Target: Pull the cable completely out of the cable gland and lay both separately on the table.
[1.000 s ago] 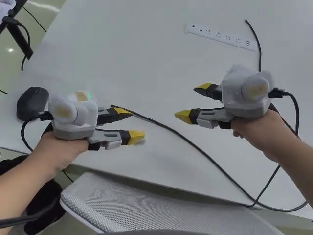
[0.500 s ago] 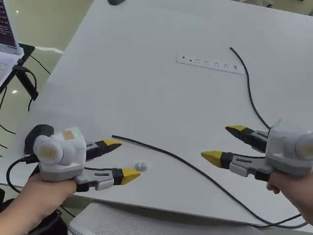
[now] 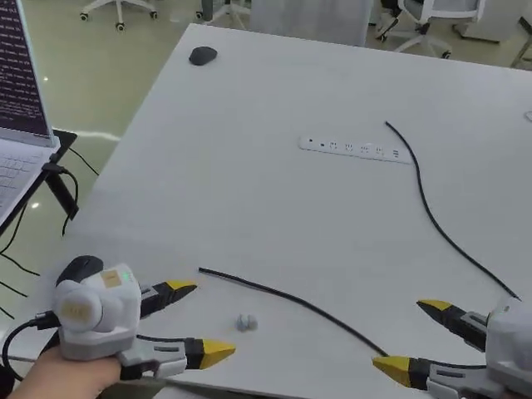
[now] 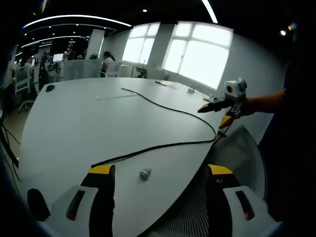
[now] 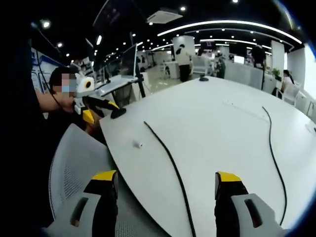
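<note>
White tabletop (image 3: pixel 274 91) bearing cable (image 3: pixel 283 297), with cable gland (image 3: pixel 243 322) just beside cable's near end, not touching. Left gripper (image 3: pixel 212 320) and right gripper (image 3: pixel 399 334) flanking cable, fingers wide, empty. Apparently finished; next, only drawing clear.

A broad white table (image 3: pixel 249 191) fills the middle of an open office. Beyond its far end, wheeled chairs (image 3: pixel 104 10) stand on a glossy pale floor (image 3: pixel 116 75). Off its left edge sits an open laptop (image 3: pixel 21 91). Bright windows (image 4: pixel 197 54) line one wall, curved strip lights (image 5: pixel 222 23) run overhead, and a grey mesh chair (image 5: pixel 74 158) stands at its near edge.
</note>
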`<state>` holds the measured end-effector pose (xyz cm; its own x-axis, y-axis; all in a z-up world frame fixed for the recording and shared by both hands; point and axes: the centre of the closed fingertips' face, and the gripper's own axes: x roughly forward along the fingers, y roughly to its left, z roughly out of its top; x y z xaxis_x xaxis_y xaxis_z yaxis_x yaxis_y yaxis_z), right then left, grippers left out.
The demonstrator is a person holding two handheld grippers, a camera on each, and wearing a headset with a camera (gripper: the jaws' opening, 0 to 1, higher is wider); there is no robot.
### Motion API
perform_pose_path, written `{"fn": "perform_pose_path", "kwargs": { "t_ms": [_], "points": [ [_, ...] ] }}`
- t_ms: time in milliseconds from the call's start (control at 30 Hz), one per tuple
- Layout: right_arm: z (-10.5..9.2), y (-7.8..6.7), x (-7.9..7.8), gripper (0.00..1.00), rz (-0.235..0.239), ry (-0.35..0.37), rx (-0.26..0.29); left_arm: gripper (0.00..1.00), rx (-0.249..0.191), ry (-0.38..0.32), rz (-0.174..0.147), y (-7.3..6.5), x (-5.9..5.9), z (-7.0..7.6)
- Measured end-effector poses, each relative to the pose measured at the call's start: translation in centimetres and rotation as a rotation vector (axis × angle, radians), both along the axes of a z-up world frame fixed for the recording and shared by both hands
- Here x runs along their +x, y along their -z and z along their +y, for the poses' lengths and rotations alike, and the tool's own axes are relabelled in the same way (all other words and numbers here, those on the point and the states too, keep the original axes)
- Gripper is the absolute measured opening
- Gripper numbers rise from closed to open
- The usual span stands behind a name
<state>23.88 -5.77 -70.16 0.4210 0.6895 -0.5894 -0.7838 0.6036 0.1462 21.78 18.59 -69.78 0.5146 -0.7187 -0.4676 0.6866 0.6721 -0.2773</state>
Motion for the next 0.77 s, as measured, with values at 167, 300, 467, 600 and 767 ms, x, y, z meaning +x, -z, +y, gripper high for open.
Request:
{"fn": "perform_pose_path", "kwargs": {
  "t_ms": [167, 300, 467, 600, 767],
  "points": [
    [-0.8, 1.7, -0.7, 0.84, 0.038, 0.008, -0.024, 0.82, 0.075, 0.052, 0.019, 1.4, -0.9, 0.2],
    [-0.9, 2.8, -1.4, 0.87, 0.055, -0.039, -0.071, 0.83, 0.083, 0.047, 0.031, 1.9, -1.0, 0.3],
    [-0.9, 3.1, -1.7, 0.93, 0.063, -0.051, -0.070, 0.87, 0.109, 0.071, 0.040, 2.5, -1.3, 0.0],
    [-0.6, 3.3, -2.4, 0.97, 0.083, -0.068, -0.068, 0.94, 0.099, 0.078, 0.049, 2.6, -1.5, -0.2],
    [-0.7, 3.5, -2.3, 0.99, 0.101, -0.068, -0.069, 0.98, 0.096, 0.068, 0.074, 2.8, -1.1, -0.2]
  ]
}}
